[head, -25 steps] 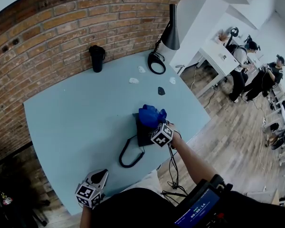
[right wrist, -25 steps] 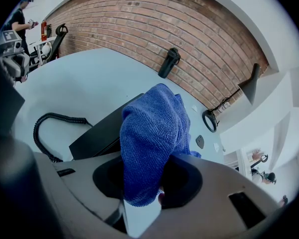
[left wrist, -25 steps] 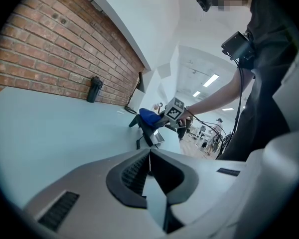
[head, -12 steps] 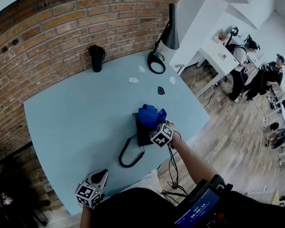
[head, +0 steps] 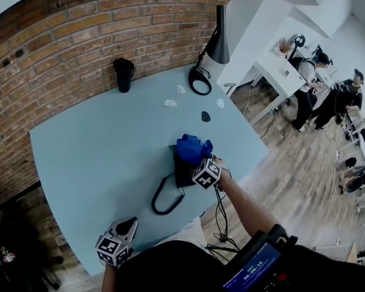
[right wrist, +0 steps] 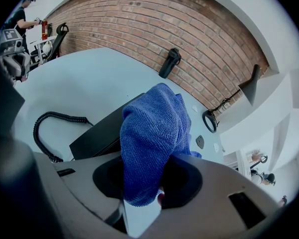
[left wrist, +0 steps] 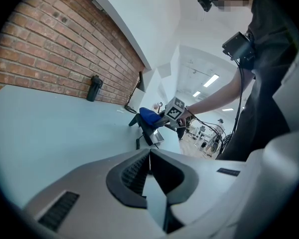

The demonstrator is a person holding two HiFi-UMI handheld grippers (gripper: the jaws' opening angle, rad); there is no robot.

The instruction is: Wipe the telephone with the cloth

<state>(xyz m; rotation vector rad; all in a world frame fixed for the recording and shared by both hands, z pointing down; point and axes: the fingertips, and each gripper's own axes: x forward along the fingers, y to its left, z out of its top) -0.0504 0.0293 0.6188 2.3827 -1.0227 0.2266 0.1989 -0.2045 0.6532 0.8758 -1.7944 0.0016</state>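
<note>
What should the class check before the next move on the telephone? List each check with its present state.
1. Cloth clamped in the right tongs: ok.
2. Cloth over the telephone: ok.
3. Left tongs shut, empty, away from the telephone: ok.
4. Cord lying on the table, beside the telephone, not under the cloth: ok.
5. Telephone held steady by something: not ok.

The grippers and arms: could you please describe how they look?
The left gripper and right gripper are pale grey moulded plastic with dark jaw recesses; each carries a white cube with black square markers. The person wears a dark top, with a lit-screen device strapped on the right arm.
</note>
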